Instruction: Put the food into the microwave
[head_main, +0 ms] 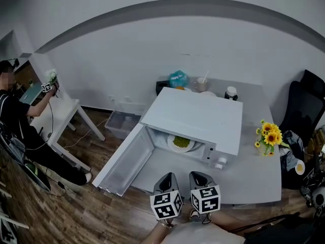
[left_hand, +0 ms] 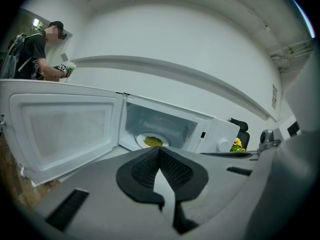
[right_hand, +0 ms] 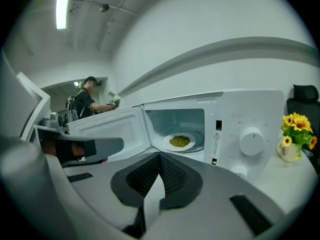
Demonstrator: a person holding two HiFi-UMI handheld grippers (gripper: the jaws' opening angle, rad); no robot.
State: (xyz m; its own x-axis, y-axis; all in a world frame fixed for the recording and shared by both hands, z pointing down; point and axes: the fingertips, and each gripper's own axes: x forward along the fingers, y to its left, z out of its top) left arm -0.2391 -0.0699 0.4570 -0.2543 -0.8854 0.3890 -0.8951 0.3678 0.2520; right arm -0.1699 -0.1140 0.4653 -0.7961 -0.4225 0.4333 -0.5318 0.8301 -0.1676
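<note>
Green food [head_main: 181, 142] sits on a white plate [head_main: 190, 148] inside the microwave [head_main: 203, 117], whose door [head_main: 124, 161] is swung wide open to the left. L gripper [head_main: 168, 177] & R gripper [head_main: 201, 176] are side by side near the table [head_main: 254, 179] front edge, short of the microwave. Both have jaws together w/ nothing btwn them. Sunflowers [head_main: 269, 135] stand right of the microwave.
</note>
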